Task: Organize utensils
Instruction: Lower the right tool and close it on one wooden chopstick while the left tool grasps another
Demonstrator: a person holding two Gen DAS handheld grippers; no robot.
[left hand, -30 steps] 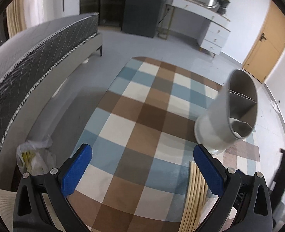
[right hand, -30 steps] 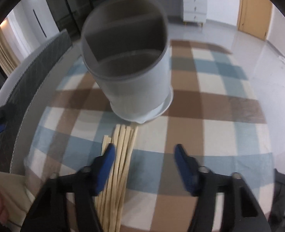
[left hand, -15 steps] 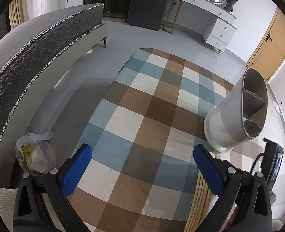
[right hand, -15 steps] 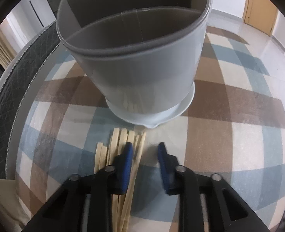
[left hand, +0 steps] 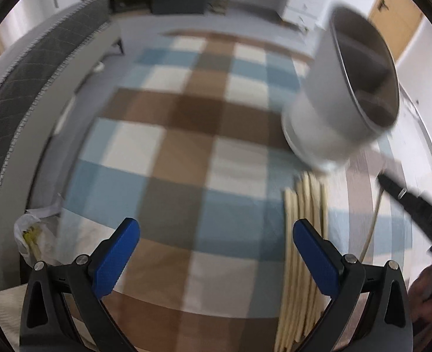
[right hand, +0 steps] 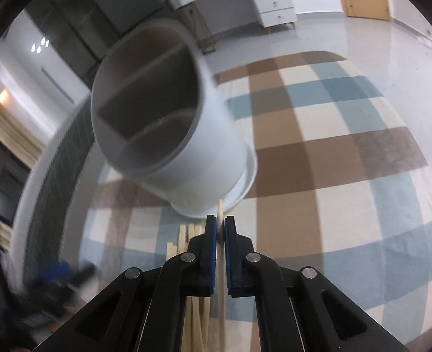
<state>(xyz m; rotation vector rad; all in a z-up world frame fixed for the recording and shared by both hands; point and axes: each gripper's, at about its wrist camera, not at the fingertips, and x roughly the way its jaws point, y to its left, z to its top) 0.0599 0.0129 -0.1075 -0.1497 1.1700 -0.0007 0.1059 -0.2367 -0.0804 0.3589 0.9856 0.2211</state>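
My right gripper (right hand: pixel 220 228), angled steeply down, pinches one wooden chopstick (right hand: pixel 220 211) before the grey utensil holder (right hand: pixel 169 126); my left gripper (left hand: pixel 216 246) hangs wide open, empty.

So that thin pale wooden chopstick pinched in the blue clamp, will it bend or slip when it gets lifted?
The thin pale wooden chopstick probably stays stiff: it runs straight beyond the right gripper. It looks light, being so slender. It may pivot or slide, since the shut pads hold only a short stretch of its smooth length.
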